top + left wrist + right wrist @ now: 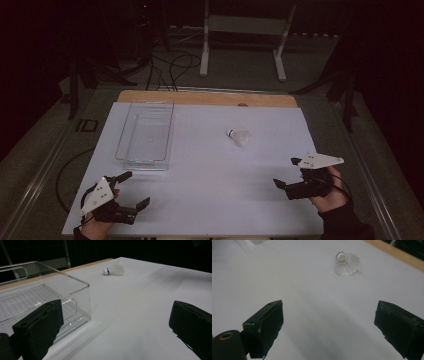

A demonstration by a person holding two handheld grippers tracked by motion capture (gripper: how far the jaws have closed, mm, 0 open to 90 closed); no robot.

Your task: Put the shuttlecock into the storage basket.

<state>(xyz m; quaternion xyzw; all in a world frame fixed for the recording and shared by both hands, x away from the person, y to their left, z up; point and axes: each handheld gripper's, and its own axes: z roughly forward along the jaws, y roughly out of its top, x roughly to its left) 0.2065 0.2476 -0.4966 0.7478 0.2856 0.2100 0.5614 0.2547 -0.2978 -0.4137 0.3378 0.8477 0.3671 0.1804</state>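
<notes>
Right gripper (287,174) is held low over the near right part of the table, jaws spread wide with nothing between them; the grey plate (320,160) sits on top and the hand (331,192) grips it from behind. In the right gripper view (328,325) only bare white tabletop lies between the jaws. Ahead of this gripper and well apart from it lies the shuttlecock (346,263), on its side, cork end pointing away. Left gripper (136,189) is held at the near left corner, jaws likewise wide apart and empty. Just ahead of it stands the clear plastic bin (75,285), its near corner close beside the left jaw in the left gripper view. The shuttlecock (239,136) rests on the white table (210,190), to the right of the bin (125,145), touching neither it nor a gripper.
</notes>
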